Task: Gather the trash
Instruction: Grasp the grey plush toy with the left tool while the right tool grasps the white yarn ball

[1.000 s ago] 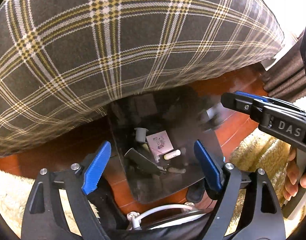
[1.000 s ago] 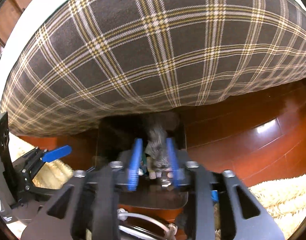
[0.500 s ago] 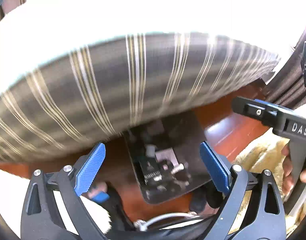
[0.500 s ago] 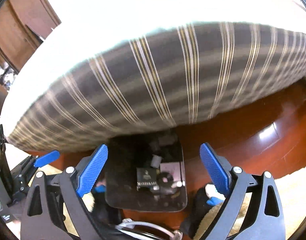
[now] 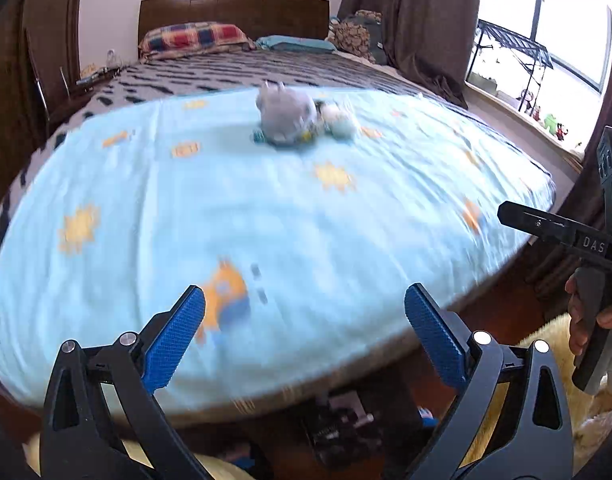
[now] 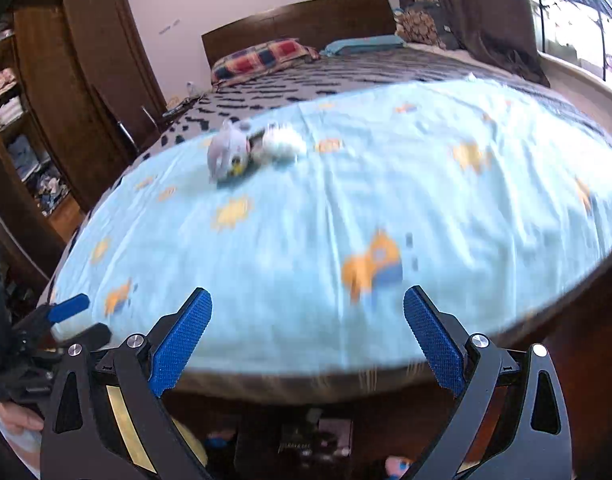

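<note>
From where I'm driving this, both cams are pointed across a bed covered in a smooth light-blue cotton sheet [image 5: 306, 208] with orange-yellow cartoon prints, all a bit motion-smeared. Going left to right: a dark wooden wardrobe [image 6: 86, 92] with open shelves of folded clothes stands left of the bed, then a dark wood headboard [image 5: 234, 10] with a red-and-blue checked pillow [image 5: 194, 38] in front of it, then brown curtains [image 5: 426, 20] and a bright window [image 5: 566, 40] on the right.

The trash I'm after sits in the middle of the sheet: a soft grey crumpled lump [image 5: 286, 116] with a white crumpled wad [image 5: 338, 120] touching its right side. Too blurry to say what they're made of.

Left gripper [image 5: 305, 338] is low at the foot of the bed, its blue textured pads spread wide with nothing between them. Right gripper [image 6: 308, 338] is the same, spread wide and empty, well short of the trash. A flat black tray of small dark scraps [image 6: 318, 440] lies on the floor just under the bed edge. In the left cam I see my right hand [image 5: 590, 320] wrapped around the other gripper's black handle, above a cream shaggy rug [image 5: 554, 340].
</note>
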### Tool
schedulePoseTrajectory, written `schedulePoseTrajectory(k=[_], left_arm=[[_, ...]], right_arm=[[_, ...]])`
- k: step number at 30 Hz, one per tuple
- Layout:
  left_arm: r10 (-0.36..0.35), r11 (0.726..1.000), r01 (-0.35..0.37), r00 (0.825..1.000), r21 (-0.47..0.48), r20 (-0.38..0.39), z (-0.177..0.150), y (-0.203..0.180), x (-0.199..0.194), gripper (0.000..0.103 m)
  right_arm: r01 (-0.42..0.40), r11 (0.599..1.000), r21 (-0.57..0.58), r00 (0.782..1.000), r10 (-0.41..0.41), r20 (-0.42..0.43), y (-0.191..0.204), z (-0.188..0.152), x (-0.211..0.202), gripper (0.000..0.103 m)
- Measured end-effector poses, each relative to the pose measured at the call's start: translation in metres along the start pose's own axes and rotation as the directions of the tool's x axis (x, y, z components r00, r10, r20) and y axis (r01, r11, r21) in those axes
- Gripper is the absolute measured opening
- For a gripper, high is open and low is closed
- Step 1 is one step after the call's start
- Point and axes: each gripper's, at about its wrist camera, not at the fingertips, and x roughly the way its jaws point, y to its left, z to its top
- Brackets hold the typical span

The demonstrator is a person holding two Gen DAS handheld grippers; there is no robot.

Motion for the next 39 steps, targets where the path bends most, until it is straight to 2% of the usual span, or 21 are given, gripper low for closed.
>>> schedulePoseTrajectory(k=[7, 13, 15, 18, 21, 22, 28, 31, 32, 39], left_arm=[[0.063, 0.998, -0.063, 0.998, 0.014, -0.005, 0.06, 0.016, 0.044, 0.095], [0.098, 0.995, -0.099, 0.994, -0.018, -0.046, 0.09, 0.035, 0.092, 0.095], [0.102, 0.994, -0.103, 0.994, -0.02, -0.049, 0.096, 0.037, 0.101, 0.095], [0.098, 0.995, -0.1, 0.994, -0.027, -0.053, 0.107, 0.04, 0.113, 0.095], [0.099, 0.995, -0.101, 0.994, -0.028, -0.05, 0.117, 0.039, 0.121, 0.095], [0.097, 0.995, -0.099, 0.994, -0.03, -0.05, 0.12, 0.039, 0.125, 0.095], [0.091, 0.996, -0.092, 0.995, -0.021, -0.046, 0.135, 0.03, 0.139, 0.095], [0.096, 0.995, -0.096, 0.994, -0.002, -0.045, 0.14, 0.025, 0.145, 0.095], [0.097, 0.995, -0.097, 0.994, 0.002, -0.046, 0.142, 0.023, 0.148, 0.095], [0.097, 0.995, -0.098, 0.993, -0.004, -0.065, 0.152, 0.019, 0.167, 0.095]], right_arm=[[-0.016, 0.999, -0.03, 1.0, 0.017, 0.014, 0.011, 0.061, 0.053, 0.097], [-0.067, 0.998, -0.004, 0.998, 0.067, -0.021, 0.022, 0.102, 0.112, 0.096], [-0.06, 0.998, 0.008, 0.998, 0.06, -0.021, 0.022, 0.112, 0.126, 0.096], [-0.054, 0.999, 0.01, 0.998, 0.054, -0.029, 0.023, 0.125, 0.146, 0.091], [-0.069, 0.996, 0.053, 0.996, 0.072, -0.05, 0.019, 0.135, 0.167, 0.088], [-0.076, 0.995, 0.069, 0.995, 0.08, -0.06, 0.017, 0.137, 0.173, 0.085], [-0.102, 0.988, 0.118, 0.985, 0.116, -0.126, 0.013, 0.136, 0.209, 0.073], [-0.127, 0.985, 0.117, 0.982, 0.142, -0.127, 0.013, 0.131, 0.211, 0.062], [-0.139, 0.983, 0.119, 0.98, 0.154, -0.128, 0.013, 0.132, 0.21, 0.052], [-0.087, 0.989, 0.118, 0.994, 0.094, -0.054, -0.008, 0.145, 0.178, 0.049]])
